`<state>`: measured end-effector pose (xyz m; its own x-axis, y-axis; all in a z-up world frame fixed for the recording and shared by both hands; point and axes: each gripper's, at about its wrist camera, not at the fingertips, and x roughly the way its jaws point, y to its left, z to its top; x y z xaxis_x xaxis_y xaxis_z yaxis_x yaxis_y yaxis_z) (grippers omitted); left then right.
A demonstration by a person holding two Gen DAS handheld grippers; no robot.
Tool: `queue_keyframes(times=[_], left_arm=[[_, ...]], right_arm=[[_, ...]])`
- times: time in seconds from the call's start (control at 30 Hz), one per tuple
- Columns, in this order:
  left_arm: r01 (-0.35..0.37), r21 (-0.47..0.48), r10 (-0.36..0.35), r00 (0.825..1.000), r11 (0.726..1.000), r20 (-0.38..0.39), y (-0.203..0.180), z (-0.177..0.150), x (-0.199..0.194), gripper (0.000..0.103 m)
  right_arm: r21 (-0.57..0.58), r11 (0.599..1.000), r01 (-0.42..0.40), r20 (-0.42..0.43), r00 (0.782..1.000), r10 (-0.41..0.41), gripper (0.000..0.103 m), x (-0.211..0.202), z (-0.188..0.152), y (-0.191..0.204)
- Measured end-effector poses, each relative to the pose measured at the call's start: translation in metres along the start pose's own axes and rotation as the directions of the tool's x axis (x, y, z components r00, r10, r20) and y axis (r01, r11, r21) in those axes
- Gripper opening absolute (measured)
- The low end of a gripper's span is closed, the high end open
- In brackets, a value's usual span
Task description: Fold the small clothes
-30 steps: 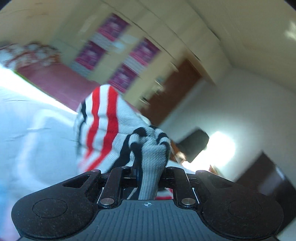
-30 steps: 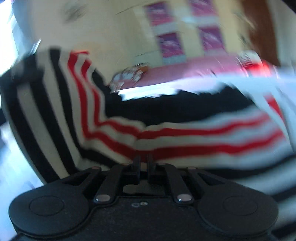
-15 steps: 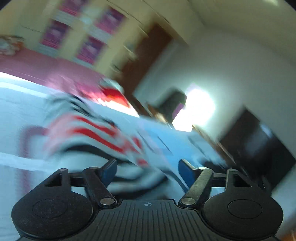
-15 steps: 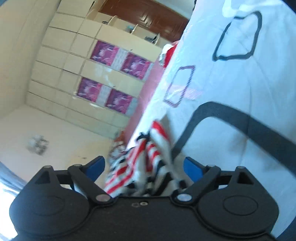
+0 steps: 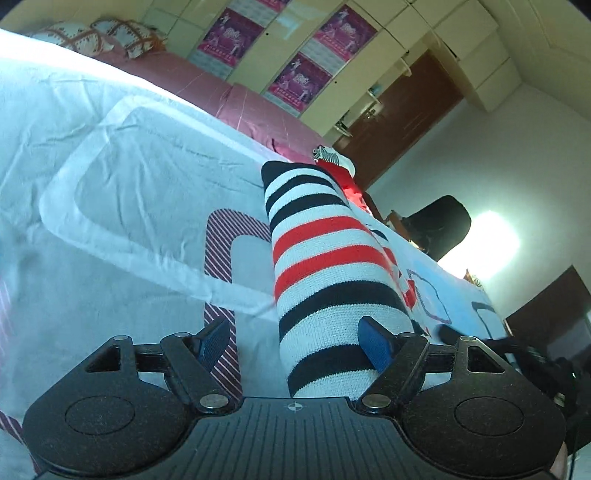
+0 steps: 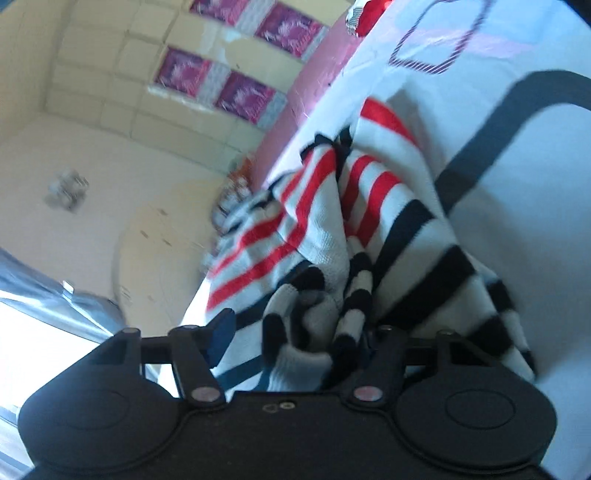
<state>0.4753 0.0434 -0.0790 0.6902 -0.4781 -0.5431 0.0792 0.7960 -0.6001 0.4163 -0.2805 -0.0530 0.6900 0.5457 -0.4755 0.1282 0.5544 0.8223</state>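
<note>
Left wrist view: my left gripper [image 5: 291,341] has its jaws spread wide and grips nothing. The striped garment [image 5: 328,273] lies on the bedsheet [image 5: 122,177] dead ahead, rolled or folded into a long tube, with its long axis running straight away from me along the finger direction. Its near end sits between the fingers, hard against the right blue pad [image 5: 375,343], while the left pad [image 5: 214,339] is off the cloth over bare sheet. So the garment is offset to the right of the jaw centre; I'd judge a small shift right before any pinch. Farther along the bed is another small red and striped item [image 5: 332,162], well apart. Pillows [image 5: 103,35], wardrobe with posters [image 5: 299,79] and a dark chair [image 5: 439,225] are background and not in the way. Right wrist view: frame is blurred. My right gripper [image 6: 295,339] is also apart at the jaws, with a bunched cuff or edge of the same garment [image 6: 354,229] sitting in the gap; the right finger is buried in cloth, the left pad [image 6: 221,332] is clear of it. I read that as not clamped. The cloth fans out ahead and to the right over the sheet. The right gripper looks nearer to a loose edge, so it's my pick for the next grab. Main risk: catching the sheet along with the cloth.
</note>
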Motion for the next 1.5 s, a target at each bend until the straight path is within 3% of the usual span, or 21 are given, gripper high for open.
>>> queue_keyframes(times=[0.03, 0.07, 0.1, 0.27, 0.37, 0.47, 0.53, 0.63, 0.7, 0.77, 0.9, 0.93, 0.97, 1.0, 1.17, 1.27, 1.3, 1.4, 1.43, 1.47, 1.5], left_arm=[[0.0, 0.003, 0.0, 1.0, 1.0, 0.0, 0.0, 0.0, 0.0, 0.075], [-0.005, 0.012, 0.005, 1.0, 1.0, 0.0, -0.005, -0.001, 0.009, 0.075], [-0.01, 0.021, 0.01, 1.0, 1.0, -0.003, -0.004, 0.0, 0.009, 0.075], [-0.004, 0.058, 0.005, 1.0, 0.998, -0.015, -0.016, 0.002, 0.021, 0.075], [0.004, 0.11, 0.0, 0.999, 0.994, -0.035, -0.031, -0.001, 0.028, 0.075], [-0.009, 0.172, 0.021, 0.998, 0.985, -0.066, -0.047, -0.008, 0.039, 0.075], [-0.02, 0.191, 0.036, 0.996, 0.981, -0.079, -0.053, -0.012, 0.044, 0.075], [-0.017, 0.181, 0.031, 0.997, 0.983, -0.076, -0.053, -0.011, 0.04, 0.075], [-0.016, 0.175, 0.027, 0.998, 0.985, -0.059, -0.051, -0.007, 0.033, 0.075], [-0.021, 0.169, 0.024, 0.999, 0.985, -0.021, -0.048, -0.003, 0.022, 0.075], [-0.041, 0.164, 0.045, 0.999, 0.986, -0.021, -0.037, 0.0, 0.015, 0.075], [-0.048, 0.171, 0.054, 0.998, 0.984, -0.029, -0.034, -0.002, 0.017, 0.075], [-0.049, 0.167, 0.056, 0.998, 0.985, -0.037, -0.032, -0.003, 0.018, 0.075], [-0.049, 0.156, 0.057, 0.997, 0.987, -0.046, -0.029, -0.003, 0.021, 0.075], [-0.061, 0.217, 0.074, 0.996, 0.974, -0.054, -0.038, -0.005, 0.022, 0.075], [-0.079, 0.266, 0.103, 0.992, 0.961, -0.075, -0.041, -0.009, 0.026, 0.075], [-0.079, 0.266, 0.102, 0.992, 0.961, -0.076, -0.041, -0.009, 0.025, 0.075], [-0.072, 0.261, 0.088, 0.995, 0.963, -0.049, -0.04, -0.001, 0.014, 0.075], [-0.067, 0.252, 0.077, 0.997, 0.965, -0.028, -0.039, 0.004, 0.011, 0.075], [-0.052, 0.238, 0.057, 0.998, 0.97, -0.016, -0.037, 0.011, 0.009, 0.075], [-0.039, 0.226, 0.042, 0.999, 0.973, -0.008, -0.035, 0.017, 0.01, 0.075]], right_arm=[[-0.04, 0.999, 0.025, 0.001, 1.0, -0.025, 0.047, 0.004, 0.0, 0.007], [-0.098, 0.993, 0.068, 0.019, 0.998, -0.066, 0.022, 0.005, -0.001, 0.015], [-0.164, 0.98, 0.109, 0.036, 0.994, -0.104, 0.021, 0.004, -0.003, 0.025], [-0.437, 0.883, 0.172, 0.181, 0.978, -0.101, 0.019, -0.032, -0.02, 0.067], [-0.527, 0.822, 0.218, 0.251, 0.963, -0.095, 0.019, -0.057, -0.031, 0.075], [-0.444, 0.848, 0.29, 0.256, 0.948, -0.19, 0.019, -0.054, -0.028, 0.051], [-0.345, 0.889, 0.3, 0.189, 0.95, -0.248, 0.02, -0.042, -0.024, 0.025], [-0.303, 0.915, 0.266, 0.192, 0.958, -0.215, 0.024, -0.05, -0.026, 0.018], [-0.279, 0.927, 0.25, 0.178, 0.962, -0.206, 0.031, -0.054, -0.026, 0.019], [-0.258, 0.938, 0.232, 0.168, 0.967, -0.193, 0.046, -0.056, -0.027, 0.021], [-0.2, 0.96, 0.195, 0.165, 0.973, -0.164, 0.055, -0.062, -0.024, 0.016], [-0.179, 0.966, 0.186, 0.157, 0.975, -0.159, 0.054, -0.05, -0.016, 0.011], [-0.163, 0.971, 0.177, 0.15, 0.977, -0.153, 0.03, -0.049, -0.016, 0.01], [-0.164, 0.968, 0.189, 0.15, 0.975, -0.165, 0.016, -0.046, -0.016, 0.009], [-0.177, 0.965, 0.194, 0.183, 0.97, -0.162, 0.016, -0.054, -0.018, 0.01], [-0.174, 0.953, 0.249, 0.139, 0.964, -0.227, 0.015, -0.041, -0.022, -0.003], [-0.149, 0.961, 0.231, 0.141, 0.967, -0.21, 0.015, -0.041, -0.022, -0.01], [-0.134, 0.971, 0.197, 0.16, 0.972, -0.175, 0.029, -0.051, -0.02, -0.008], [-0.149, 0.968, 0.204, 0.203, 0.964, -0.172, 0.042, -0.057, -0.019, -0.004], [-0.175, 0.962, 0.211, 0.25, 0.954, -0.164, 0.066, -0.064, -0.016, 0.0], [-0.197, 0.957, 0.215, 0.297, 0.943, -0.151, 0.071, -0.069, -0.011, 0.003]])
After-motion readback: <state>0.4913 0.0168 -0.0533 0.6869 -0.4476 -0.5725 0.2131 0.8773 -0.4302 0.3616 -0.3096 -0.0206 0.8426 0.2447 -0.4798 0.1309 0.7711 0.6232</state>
